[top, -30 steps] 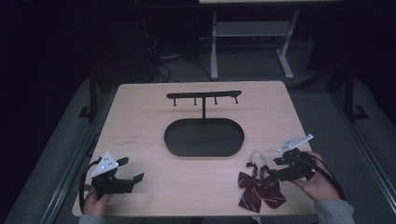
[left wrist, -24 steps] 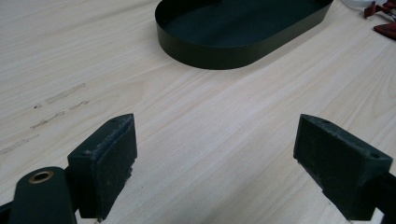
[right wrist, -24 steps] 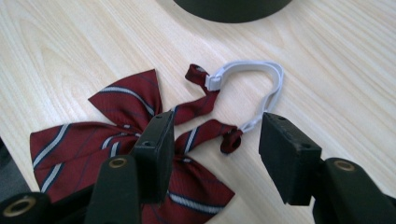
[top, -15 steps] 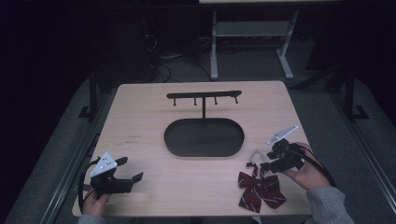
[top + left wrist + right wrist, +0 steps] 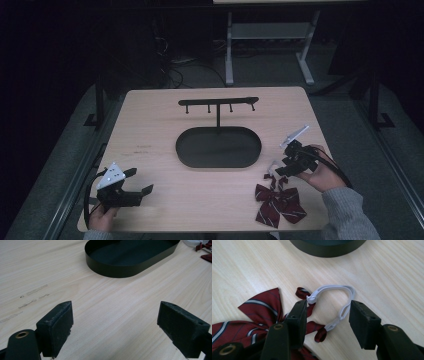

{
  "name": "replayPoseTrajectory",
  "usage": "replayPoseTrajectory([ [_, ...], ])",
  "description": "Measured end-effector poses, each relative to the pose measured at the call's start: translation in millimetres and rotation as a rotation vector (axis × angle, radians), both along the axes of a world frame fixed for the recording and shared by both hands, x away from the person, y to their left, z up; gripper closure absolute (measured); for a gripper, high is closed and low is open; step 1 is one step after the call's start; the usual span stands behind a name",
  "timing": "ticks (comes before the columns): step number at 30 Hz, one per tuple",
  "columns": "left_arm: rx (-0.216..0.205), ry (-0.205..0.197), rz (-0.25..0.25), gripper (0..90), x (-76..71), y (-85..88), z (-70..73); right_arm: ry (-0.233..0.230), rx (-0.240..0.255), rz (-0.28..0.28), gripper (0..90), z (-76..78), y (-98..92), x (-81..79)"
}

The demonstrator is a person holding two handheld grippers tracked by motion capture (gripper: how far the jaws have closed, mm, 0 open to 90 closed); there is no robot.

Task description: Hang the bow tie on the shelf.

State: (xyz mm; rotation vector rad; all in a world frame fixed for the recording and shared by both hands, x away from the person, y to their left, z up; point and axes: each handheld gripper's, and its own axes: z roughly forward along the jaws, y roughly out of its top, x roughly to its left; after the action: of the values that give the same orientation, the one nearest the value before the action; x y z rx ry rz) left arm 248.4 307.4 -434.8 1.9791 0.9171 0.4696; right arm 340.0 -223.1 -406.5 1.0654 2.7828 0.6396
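Below, my bench (image 5: pixel 150 125) carries the oval black tray (image 5: pixel 218 146) at centre. Near its front right corner lies the maroon striped bow tie (image 5: pixel 278 202), its white strap (image 5: pixel 337 301) now between my right gripper's (image 5: pixel 325 312) just-narrowing, still-wide jaws, not yet pinched. My left gripper (image 5: pixel 115 322) idles wide, empty, front left.

Both hands low at the near table edge, a gripper in each, jaws apart.

Left gripper (image 5: pixel 134 187) sits near the front left corner in the left hand (image 5: pixel 102 216), pointing right, jaws wide with nothing between them. Right gripper (image 5: pixel 276 169) is held by the right hand (image 5: pixel 320 175), grey sleeve at the forearm, pointing left and down. Its jaws have just been closing but stand apart, pads pressing on nothing.
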Motion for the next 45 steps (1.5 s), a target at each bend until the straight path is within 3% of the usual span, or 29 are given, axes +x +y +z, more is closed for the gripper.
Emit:
replayPoseTrajectory([
  [17,-0.007,-0.004,0.002,13.1,0.2,0.5,0.9,0.051,-0.054,-0.026,54.7,-11.7,7.9,27.8],
  [24,0.004,-0.002,-0.006,13.1,0.6,-1.2,1.2,0.070,-0.076,-0.055,62.1,-17.4,7.5,34.9],
  [39,0.002,-0.005,-0.007,13.1,0.1,-1.1,1.9,0.115,-0.129,-0.089,72.2,-28.9,10.0,42.0],
  [45,0.002,-0.007,-0.006,13.1,-0.1,-1.2,2.3,0.097,-0.157,-0.072,77.7,-31.1,15.3,40.8],
])
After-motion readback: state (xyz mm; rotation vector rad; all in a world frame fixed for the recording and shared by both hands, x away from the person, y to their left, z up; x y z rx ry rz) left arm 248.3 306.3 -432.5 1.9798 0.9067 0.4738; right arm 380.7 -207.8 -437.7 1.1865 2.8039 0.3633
